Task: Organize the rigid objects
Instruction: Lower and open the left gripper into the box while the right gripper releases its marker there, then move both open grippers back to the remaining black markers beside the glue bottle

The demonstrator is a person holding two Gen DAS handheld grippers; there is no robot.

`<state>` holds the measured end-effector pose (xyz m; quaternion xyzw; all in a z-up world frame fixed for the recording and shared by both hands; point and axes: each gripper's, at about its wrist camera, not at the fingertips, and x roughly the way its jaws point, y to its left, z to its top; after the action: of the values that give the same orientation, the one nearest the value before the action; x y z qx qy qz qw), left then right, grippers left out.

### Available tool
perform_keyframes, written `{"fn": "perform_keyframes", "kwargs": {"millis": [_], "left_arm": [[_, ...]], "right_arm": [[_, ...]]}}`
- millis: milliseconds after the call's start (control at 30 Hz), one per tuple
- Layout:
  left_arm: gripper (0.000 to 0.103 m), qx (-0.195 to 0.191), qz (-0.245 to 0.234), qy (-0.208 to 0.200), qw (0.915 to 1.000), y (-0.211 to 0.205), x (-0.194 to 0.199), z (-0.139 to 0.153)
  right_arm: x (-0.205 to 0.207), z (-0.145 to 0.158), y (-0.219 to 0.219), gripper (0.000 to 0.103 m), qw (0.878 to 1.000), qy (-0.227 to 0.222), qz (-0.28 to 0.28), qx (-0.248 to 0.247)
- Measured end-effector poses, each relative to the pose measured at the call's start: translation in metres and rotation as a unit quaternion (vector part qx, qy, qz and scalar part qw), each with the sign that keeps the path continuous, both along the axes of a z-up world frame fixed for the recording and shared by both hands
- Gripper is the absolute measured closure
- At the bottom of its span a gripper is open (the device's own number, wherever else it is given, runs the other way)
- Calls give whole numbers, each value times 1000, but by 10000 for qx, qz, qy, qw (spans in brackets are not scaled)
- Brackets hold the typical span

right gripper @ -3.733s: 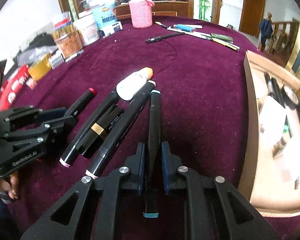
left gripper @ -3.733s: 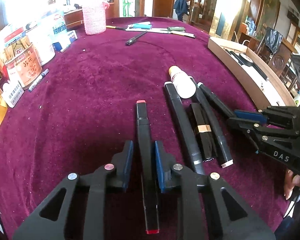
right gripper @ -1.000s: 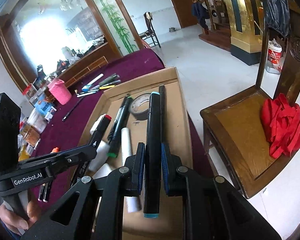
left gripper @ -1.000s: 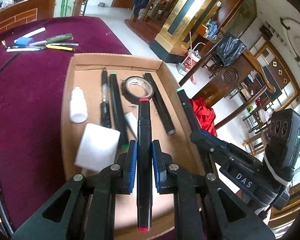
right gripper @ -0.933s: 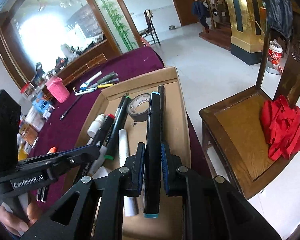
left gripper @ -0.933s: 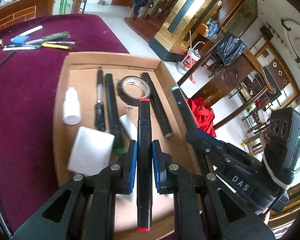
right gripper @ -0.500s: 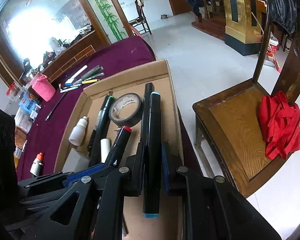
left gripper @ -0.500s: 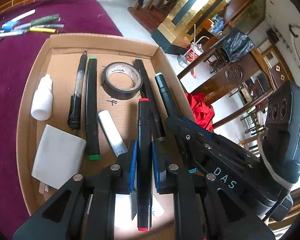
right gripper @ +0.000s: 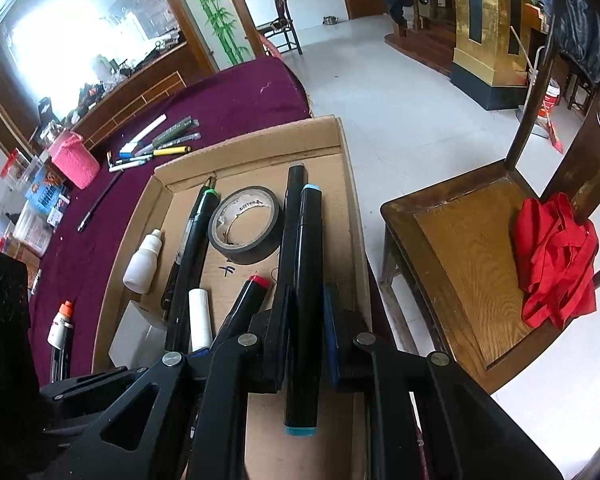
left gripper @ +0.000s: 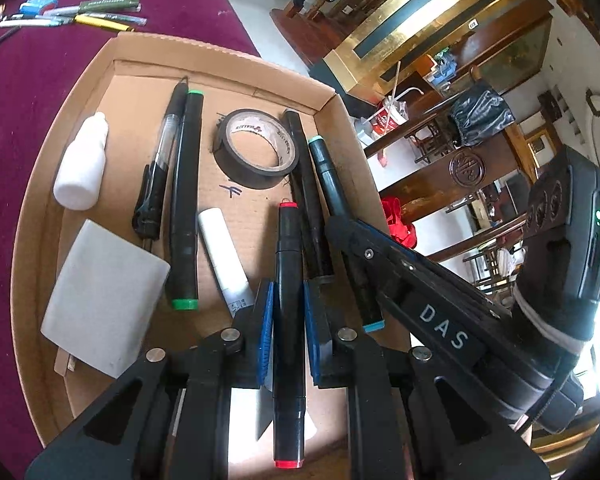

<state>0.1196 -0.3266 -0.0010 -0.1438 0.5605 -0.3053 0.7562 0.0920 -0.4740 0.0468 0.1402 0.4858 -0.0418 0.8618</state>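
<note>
My left gripper [left gripper: 287, 304] is shut on a black marker with red caps [left gripper: 288, 256], held low over the cardboard box [left gripper: 220, 68]. My right gripper [right gripper: 306, 304] has its jaws spread a little around a black marker with teal caps [right gripper: 306, 264], which lies along the box's right wall [right gripper: 354, 216]. The right gripper also shows in the left wrist view [left gripper: 354, 240], right beside the left one. In the box lie a black tape roll [left gripper: 256, 148], a green-capped marker [left gripper: 186, 200], a pen [left gripper: 156, 184], a white bottle [left gripper: 82, 164] and a white block [left gripper: 104, 300].
Maroon tablecloth [left gripper: 24, 80] lies left of the box, with several pens [left gripper: 80, 12] at its far side and a pink basket [right gripper: 74, 158]. A wooden chair [right gripper: 472, 252] with a red cloth [right gripper: 556, 256] stands right of the box. An orange-capped bottle [right gripper: 62, 322] lies on the cloth.
Both grippers have carried their markers from the tablecloth to the box and lowered them inside. The right gripper's jaws have parted from the teal marker.
</note>
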Motion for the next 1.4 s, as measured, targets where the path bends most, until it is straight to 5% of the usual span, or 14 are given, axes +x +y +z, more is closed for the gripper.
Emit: {"fn": "perform_keyframes", "kwargs": {"millis": [467,800,1200,1300,1400], "left_arm": [[89,-122,-15,152,9998,2,-8,3],[89,-105,-10,33,9999,16,-19,12],[88,-120,27,-782,9969,97,-53,57],[58,-149,97,-1013,9947,129,-63,68],[53,-33,205,-1370,9904,162,-74,77]], "right_arm": [[-2,4,1,88,10000,19,-30,-45],[-31,27,11,88,9990,-417,-69,167],[-66,50,80,87,9924,-986,416,602],[-69,48,108,85,9903,-1035,655,661],[-70,41,141,83,9875,-985,987,741]]}}
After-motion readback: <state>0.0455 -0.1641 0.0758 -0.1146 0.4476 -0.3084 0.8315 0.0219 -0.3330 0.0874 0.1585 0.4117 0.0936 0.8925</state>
